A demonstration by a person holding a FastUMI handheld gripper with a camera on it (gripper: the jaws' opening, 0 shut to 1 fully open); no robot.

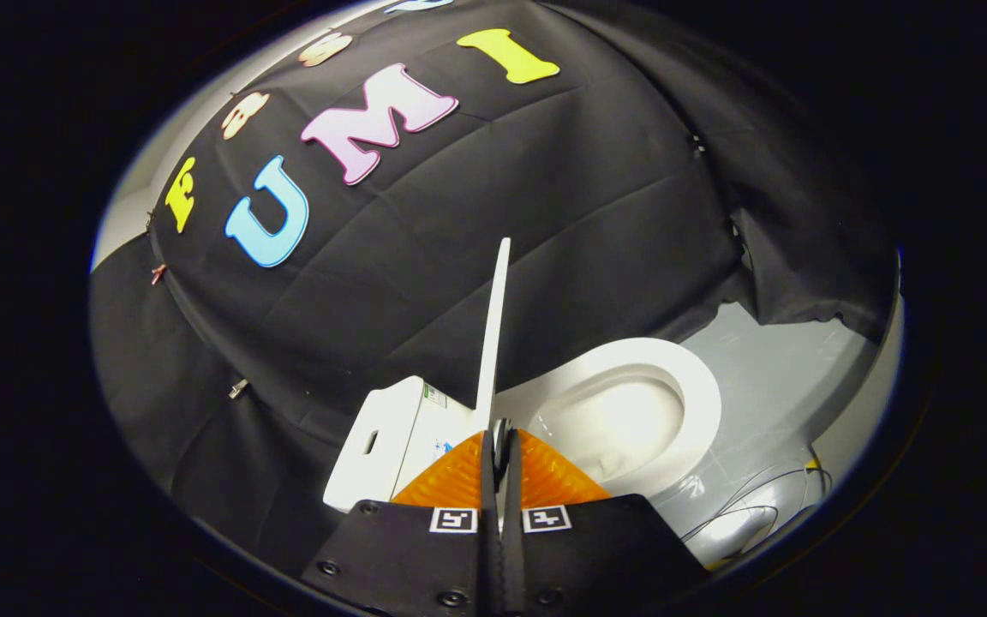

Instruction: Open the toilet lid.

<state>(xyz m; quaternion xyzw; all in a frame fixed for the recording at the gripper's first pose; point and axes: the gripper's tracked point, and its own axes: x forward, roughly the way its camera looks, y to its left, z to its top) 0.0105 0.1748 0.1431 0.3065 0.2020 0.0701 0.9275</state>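
The gripper (500,454) sits lowest and nearest, its two orange fingers (451,478) drawn close together with a thin white edge pinched between them. That edge belongs to the lid (493,334), which rises from the fingertips as a narrow white blade, seen edge-on and standing nearly upright, tilted a little. Both pads appear to press on its lower edge, so the grip looks narrow and closed on the lid.

Just beyond the fingers, to one side of the lid, lies the seat (703,403), an open white ring with the bowl (622,420) pale and hollow inside it. On the other side of the lid stands the tank (382,437), a white box with a dark slot in its face and a small label I cannot read. Grey floor (785,360) spreads past the seat, with a few thin cables (759,501) lying on it. Black cloth (545,214) closes off everything behind.

The lid looks to be a stiff, thin plastic panel, fairly light, smooth and glossy, so likely slippery under a pinch. It turns on a hinge near the tank, so it should swing rather than lift free. With the lid already standing, the task seems close to done; it probably needs easing back toward the tank and a gentle release so it does not fall forward.
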